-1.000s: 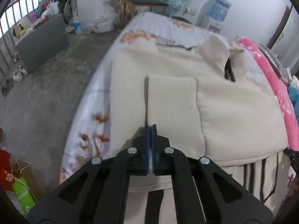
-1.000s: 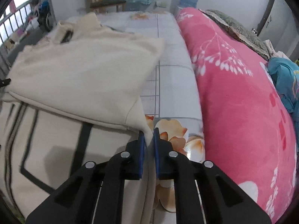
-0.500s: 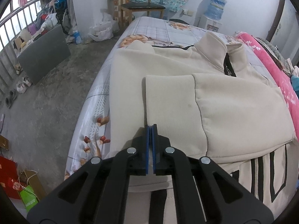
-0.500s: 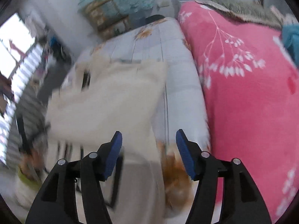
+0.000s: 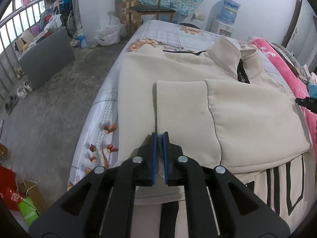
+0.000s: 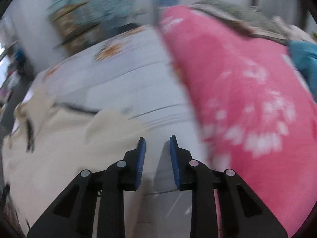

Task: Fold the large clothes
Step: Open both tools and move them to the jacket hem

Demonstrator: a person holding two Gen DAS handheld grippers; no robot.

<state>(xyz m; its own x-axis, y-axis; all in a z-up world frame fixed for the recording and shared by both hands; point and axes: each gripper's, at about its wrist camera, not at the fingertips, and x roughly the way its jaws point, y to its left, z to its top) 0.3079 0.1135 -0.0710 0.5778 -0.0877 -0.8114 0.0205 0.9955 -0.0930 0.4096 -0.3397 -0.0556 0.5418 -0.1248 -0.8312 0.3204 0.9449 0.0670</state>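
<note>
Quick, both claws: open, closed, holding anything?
Left claw: jaws just been opening, narrow gap, sleeve cuff at the tips.
Right claw: jaws just been closing, open, nothing between them.

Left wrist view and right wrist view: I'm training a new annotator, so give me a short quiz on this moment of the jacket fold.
1. Multiple choice: in the left wrist view, what lies folded across the front of the cream jacket? A) its sleeve B) a towel C) a pillow
2. True or false: the right gripper is holding the jacket.
3. Fill in: in the right wrist view, the pink blanket lies to the ___ of the jacket.

Key: 1. A. 2. False: its fingers have just been closing, but only the bedsheet shows in the gap between them. 3. right.
</note>
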